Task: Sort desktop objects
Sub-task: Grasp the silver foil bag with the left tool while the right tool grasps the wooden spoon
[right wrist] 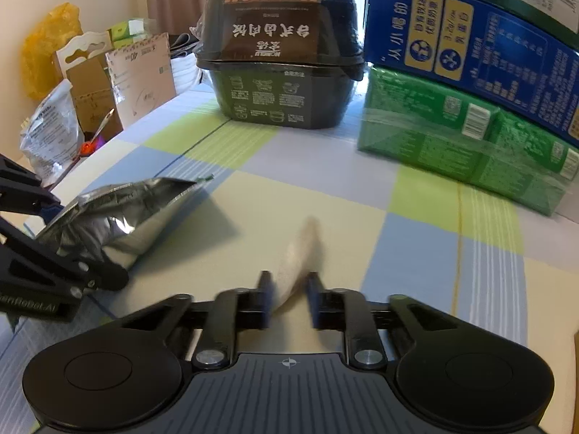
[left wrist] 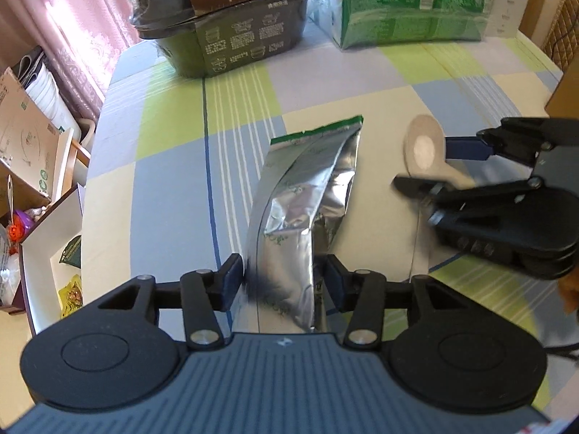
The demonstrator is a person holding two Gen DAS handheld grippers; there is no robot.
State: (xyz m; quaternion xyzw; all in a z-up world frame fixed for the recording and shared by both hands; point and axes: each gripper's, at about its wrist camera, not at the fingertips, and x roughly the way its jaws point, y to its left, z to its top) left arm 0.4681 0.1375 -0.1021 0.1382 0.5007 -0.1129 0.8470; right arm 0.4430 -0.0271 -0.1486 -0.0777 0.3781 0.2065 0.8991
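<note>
A silver foil pouch (left wrist: 304,195) with a green torn top sits between the jaws of my left gripper (left wrist: 284,284), which is shut on its lower end; the pouch also shows in the right wrist view (right wrist: 119,217). A white spoon (left wrist: 423,148) is held by its handle in my right gripper (left wrist: 439,166), just right of the pouch. In the right wrist view the spoon (right wrist: 300,256) is blurred, with the right gripper (right wrist: 289,300) closed around it above the checked tablecloth (right wrist: 416,253).
A black HONGLU meal box (right wrist: 282,61) stands at the back of the table. Stacked green (right wrist: 466,137) and blue (right wrist: 470,39) cartons stand at the back right. Cardboard boxes (left wrist: 25,137) and bags fill the floor off the table's left edge.
</note>
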